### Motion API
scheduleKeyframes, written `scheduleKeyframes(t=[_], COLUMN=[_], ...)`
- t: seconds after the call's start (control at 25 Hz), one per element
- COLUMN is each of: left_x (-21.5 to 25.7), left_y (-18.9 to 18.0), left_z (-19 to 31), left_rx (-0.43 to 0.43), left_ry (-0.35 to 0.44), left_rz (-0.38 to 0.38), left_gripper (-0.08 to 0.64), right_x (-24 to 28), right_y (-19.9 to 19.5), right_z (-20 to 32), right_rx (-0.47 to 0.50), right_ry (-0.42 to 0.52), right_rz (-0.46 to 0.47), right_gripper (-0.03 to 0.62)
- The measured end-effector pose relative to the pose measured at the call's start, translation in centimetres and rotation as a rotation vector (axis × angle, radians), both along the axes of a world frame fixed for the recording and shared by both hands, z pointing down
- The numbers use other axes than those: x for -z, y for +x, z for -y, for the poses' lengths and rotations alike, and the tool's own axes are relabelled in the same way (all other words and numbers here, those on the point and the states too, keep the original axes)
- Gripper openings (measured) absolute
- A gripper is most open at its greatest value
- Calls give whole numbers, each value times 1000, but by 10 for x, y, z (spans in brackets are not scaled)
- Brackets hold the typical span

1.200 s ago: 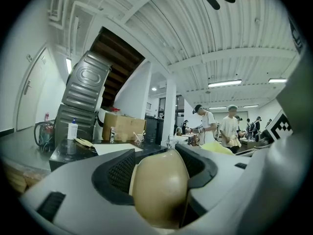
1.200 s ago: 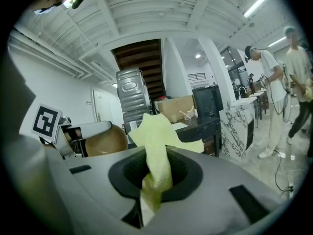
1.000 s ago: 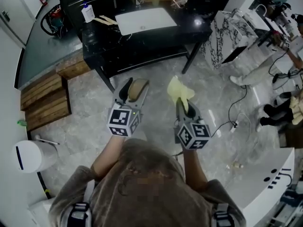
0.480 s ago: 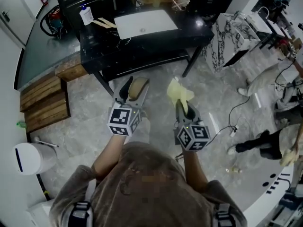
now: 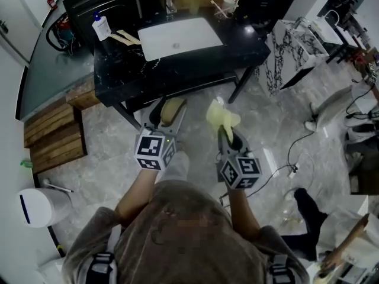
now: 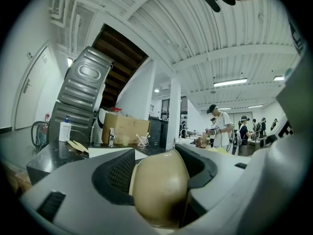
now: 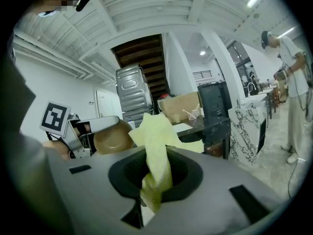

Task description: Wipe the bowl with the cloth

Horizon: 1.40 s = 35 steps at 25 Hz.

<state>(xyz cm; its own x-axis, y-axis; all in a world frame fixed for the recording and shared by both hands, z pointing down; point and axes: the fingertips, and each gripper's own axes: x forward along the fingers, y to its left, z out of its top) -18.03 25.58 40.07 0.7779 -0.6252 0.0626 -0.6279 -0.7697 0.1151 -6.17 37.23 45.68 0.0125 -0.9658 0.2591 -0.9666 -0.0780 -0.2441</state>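
A small tan bowl (image 5: 170, 110) is clamped on its rim in my left gripper (image 5: 164, 115), held in the air in front of the black table. In the left gripper view the bowl (image 6: 160, 187) fills the space between the jaws, its outside facing the camera. My right gripper (image 5: 227, 134) is shut on a pale yellow cloth (image 5: 221, 118), which sticks up out of the jaws. In the right gripper view the cloth (image 7: 157, 155) rises from the jaws, and the bowl (image 7: 113, 138) with the left gripper shows at left, a short gap away.
A black table (image 5: 243, 43) stands ahead with a white board (image 5: 180, 37), a pump bottle (image 5: 100, 26) and wooden sticks on it. Wooden pallets (image 5: 52, 135) lie at left, a marble-patterned block (image 5: 291, 49) at right. Cables trail on the floor. People stand at the right.
Both grippers hold their places relative to each other. The view has shifted so the table sits nearer, and a person at the right has walked on.
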Motion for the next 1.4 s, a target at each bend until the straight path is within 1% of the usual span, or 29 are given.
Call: scheduleKeyframes(t=[0.32, 0.56, 0.96, 1.2, 1.4], left_x=[-1, 6, 16, 21, 18], left_y=[27, 45, 73, 94, 108], left_z=[55, 97, 182, 221, 243], left_rx=[-2, -10, -33, -72, -93], left_ry=[-23, -25, -22, -16, -21], left_rz=[5, 10, 2, 4, 2], left_gripper=[262, 262, 262, 262, 262], right_x=[1, 6, 17, 22, 19], right_y=[24, 39, 63, 76, 85], right_z=[56, 97, 187, 233, 253], right_rx=[7, 8, 5, -11, -22], right_ry=[-6, -16, 8, 26, 17], right_rz=[21, 30, 27, 28, 24], right_gripper=[38, 38, 38, 38, 38])
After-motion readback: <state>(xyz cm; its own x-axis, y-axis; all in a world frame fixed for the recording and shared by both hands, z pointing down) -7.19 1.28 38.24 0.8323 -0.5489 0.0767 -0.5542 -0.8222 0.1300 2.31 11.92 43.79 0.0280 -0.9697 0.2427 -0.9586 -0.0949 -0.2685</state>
